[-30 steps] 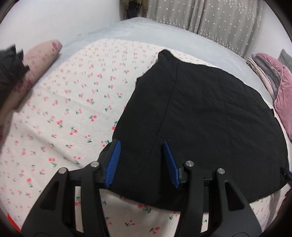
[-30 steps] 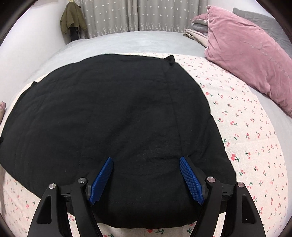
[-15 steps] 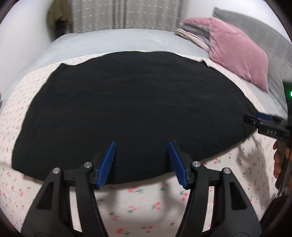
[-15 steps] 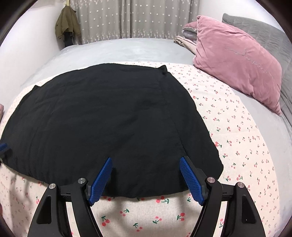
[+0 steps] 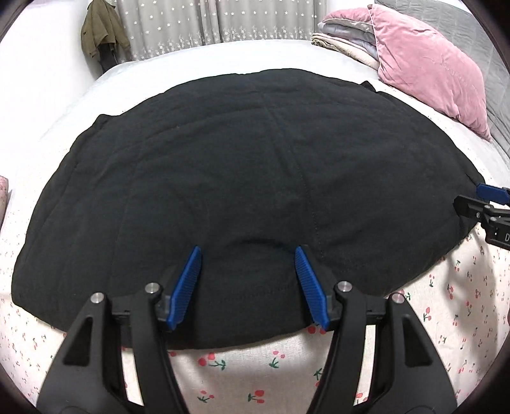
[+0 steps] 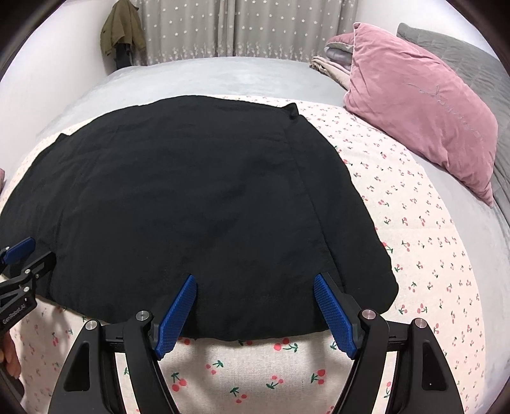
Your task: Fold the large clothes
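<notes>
A large black quilted garment [image 5: 255, 165] lies spread flat on the cherry-print sheet [image 5: 242, 366]. My left gripper [image 5: 248, 251] hovers over its near hem, jaws open, the cloth under the blue pads and not pinched. My right gripper [image 6: 255, 280] stands open over the same hem further right, close to the garment's [image 6: 191, 197] right corner, with nothing gripped. Each gripper shows in the other's view: the right gripper [image 5: 491, 194] at the garment's right edge, the left gripper [image 6: 19, 251] at its left edge.
A pink velvet pillow [image 6: 420, 105] lies at the right on the grey bed cover [image 6: 207, 73], with folded blankets [image 5: 344, 38] behind it. An olive jacket [image 6: 122, 28] hangs before the starred curtain [image 6: 255, 28]. Bare cherry sheet [image 6: 414, 239] lies right of the garment.
The left view swung from the garment's left side round to its near hem, and its jaws widened a little. The right gripper drew back slightly, so the near hem now shows.
</notes>
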### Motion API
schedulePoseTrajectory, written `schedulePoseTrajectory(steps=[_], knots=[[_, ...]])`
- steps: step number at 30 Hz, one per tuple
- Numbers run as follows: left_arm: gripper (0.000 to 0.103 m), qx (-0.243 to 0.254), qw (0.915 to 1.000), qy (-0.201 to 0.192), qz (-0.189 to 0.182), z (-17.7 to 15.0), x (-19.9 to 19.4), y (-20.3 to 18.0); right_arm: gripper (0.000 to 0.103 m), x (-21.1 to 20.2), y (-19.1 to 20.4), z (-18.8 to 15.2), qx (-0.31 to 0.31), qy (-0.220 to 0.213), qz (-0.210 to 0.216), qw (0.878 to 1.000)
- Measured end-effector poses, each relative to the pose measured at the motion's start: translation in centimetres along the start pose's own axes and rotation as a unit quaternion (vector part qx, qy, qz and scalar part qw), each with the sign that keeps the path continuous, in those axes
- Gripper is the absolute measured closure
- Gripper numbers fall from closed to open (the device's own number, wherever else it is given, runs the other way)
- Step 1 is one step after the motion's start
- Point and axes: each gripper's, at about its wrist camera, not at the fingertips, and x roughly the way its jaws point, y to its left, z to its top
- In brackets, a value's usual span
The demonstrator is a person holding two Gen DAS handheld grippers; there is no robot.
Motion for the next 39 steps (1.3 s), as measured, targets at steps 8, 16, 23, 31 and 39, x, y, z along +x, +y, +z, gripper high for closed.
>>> schedulePoseTrajectory(steps=[8, 16, 23, 31, 39], knots=[[0.040, -0.004, 1.0000, -0.003, -0.007, 2.1, -1.3, 0.3, 0.025, -0.7, -0.6, 0.2, 0.018, -0.009, 0.012, 1.000], [0.038, -0.041, 0.9984, 0.040, -0.005, 5.4, 4.1, 0.4, 0.025, -0.8, -1.5, 0.7, 0.032, -0.011, 0.027, 0.999], [0.034, -0.082, 0.9933, 0.082, 0.002, 8.2, 5.0, 1.7, 0.025, 0.2, -2.4, 0.9, 0.051, 0.009, 0.031, 0.998], [0.034, -0.080, 0.9948, 0.063, 0.005, 16.0, 8.1, 1.6, 0.025, -0.3, -2.9, 1.1, 0.061, 0.002, 0.041, 0.997], [0.033, -0.103, 0.9883, 0.097, 0.057, 16.4, 14.4, 2.4, 0.025, 0.1, -3.6, 1.0, 0.066, 0.010, 0.047, 0.997]])
